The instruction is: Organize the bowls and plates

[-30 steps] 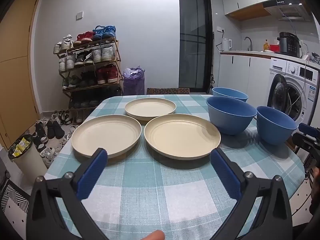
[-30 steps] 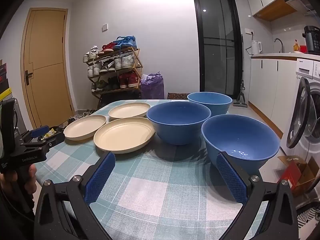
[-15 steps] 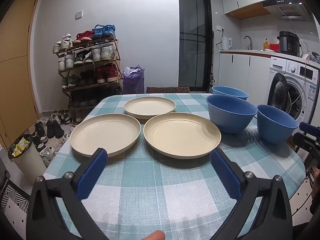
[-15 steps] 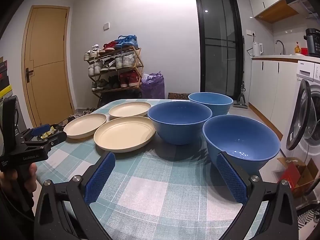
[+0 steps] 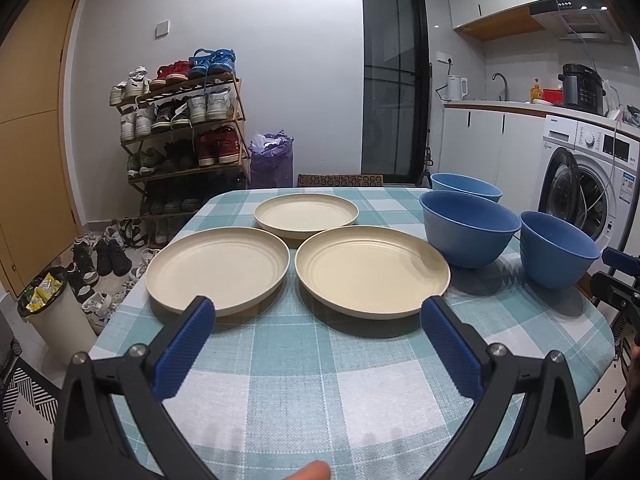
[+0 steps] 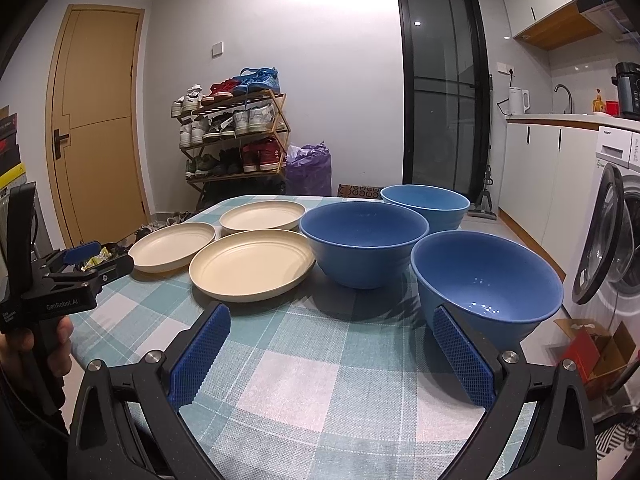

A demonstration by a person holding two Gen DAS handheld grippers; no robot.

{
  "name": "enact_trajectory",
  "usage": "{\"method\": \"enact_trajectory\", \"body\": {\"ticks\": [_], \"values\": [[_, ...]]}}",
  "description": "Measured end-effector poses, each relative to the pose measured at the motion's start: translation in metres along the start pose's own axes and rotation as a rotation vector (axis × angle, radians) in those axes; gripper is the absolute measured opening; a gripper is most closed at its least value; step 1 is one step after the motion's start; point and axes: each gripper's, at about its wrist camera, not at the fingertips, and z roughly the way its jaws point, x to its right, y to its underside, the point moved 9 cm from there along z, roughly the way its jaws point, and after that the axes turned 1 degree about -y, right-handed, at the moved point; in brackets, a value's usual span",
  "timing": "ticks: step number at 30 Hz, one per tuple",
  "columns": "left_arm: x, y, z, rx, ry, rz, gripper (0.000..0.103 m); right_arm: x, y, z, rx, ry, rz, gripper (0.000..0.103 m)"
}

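Three cream plates lie separately on the checked tablecloth: a left plate [image 5: 218,270], a right plate [image 5: 372,274] and a smaller far plate [image 5: 306,214]. Three blue bowls stand to their right: a middle bowl [image 5: 468,232], a near bowl [image 5: 558,250] and a far bowl [image 5: 466,188]. My left gripper [image 5: 318,312] is open above the cloth, just short of the two near plates. My right gripper [image 6: 330,320] is open too, with the near bowl [image 6: 486,280] beside its right finger. Neither holds anything.
The table [image 5: 320,380] has a rounded front edge. A shoe rack [image 5: 182,132] and a bin [image 5: 48,312] stand to the left. A washing machine [image 5: 584,184] and a counter [image 5: 512,106] are on the right. A person's hand [image 6: 24,360] holds the left gripper's handle.
The left gripper has drawn back slightly from the plates, which look a little farther off. The right gripper has hardly moved. Both stay open.
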Motion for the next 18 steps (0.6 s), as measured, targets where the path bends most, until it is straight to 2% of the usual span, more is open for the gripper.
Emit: {"method": "enact_trajectory", "body": {"ticks": [18], "values": [[-0.0004, -0.0001, -0.0005, 0.007, -0.003, 0.013, 0.103, 0.0002, -0.0002, 0.0000, -0.001, 0.003, -0.004, 0.103]]}}
